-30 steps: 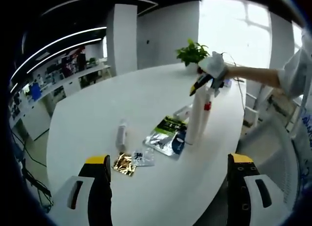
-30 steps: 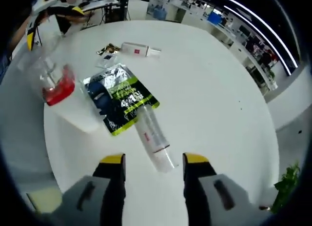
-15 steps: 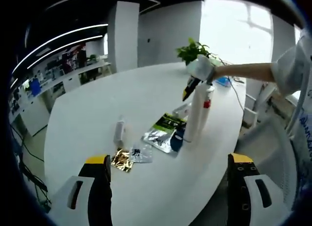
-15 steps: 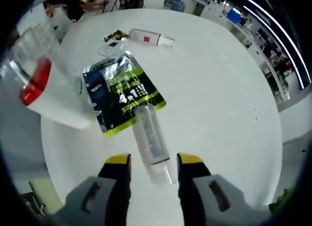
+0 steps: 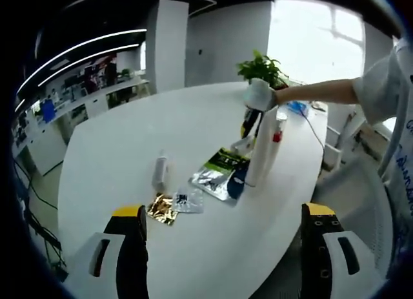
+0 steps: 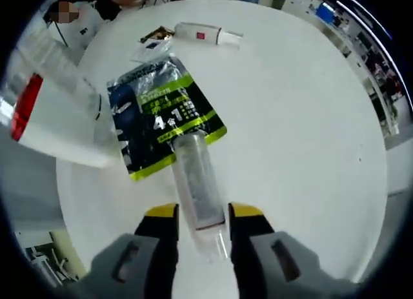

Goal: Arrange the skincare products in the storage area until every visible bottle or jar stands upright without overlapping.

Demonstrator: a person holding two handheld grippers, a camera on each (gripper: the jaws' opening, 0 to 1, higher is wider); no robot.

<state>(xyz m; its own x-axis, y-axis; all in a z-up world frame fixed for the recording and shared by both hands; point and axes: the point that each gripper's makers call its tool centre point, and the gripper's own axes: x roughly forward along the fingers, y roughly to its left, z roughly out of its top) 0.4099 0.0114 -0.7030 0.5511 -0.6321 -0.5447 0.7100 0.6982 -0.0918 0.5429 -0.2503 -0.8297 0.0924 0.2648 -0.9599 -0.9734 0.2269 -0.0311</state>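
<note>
A clear tube bottle [image 6: 196, 180] lies flat on the white table [image 6: 303, 118], its top end resting on a green and silver sachet [image 6: 161, 115]. My right gripper [image 6: 203, 216] is open, its jaws closely flanking the bottle's lower end with small gaps either side. A tall white bottle [image 6: 61, 128] with a red band stands just left; it is upright beside the sachet [image 5: 219, 176] as the white bottle [image 5: 261, 154]. My right gripper [image 5: 250, 123] reaches down next to it in a gloved hand. A small white tube [image 5: 160, 172] lies flat. My left gripper [image 5: 226, 218] hovers wide open.
A gold sachet [image 5: 162, 212] and a small clear sachet [image 5: 190, 201] lie near the small tube [image 6: 206, 34]. A potted plant [image 5: 261, 66] stands at the table's far end. The person's arm [image 5: 322, 91] reaches over the right edge.
My right gripper has come down over the clear bottle and its jaws have narrowed around it. The left gripper has stayed put and wide open.
</note>
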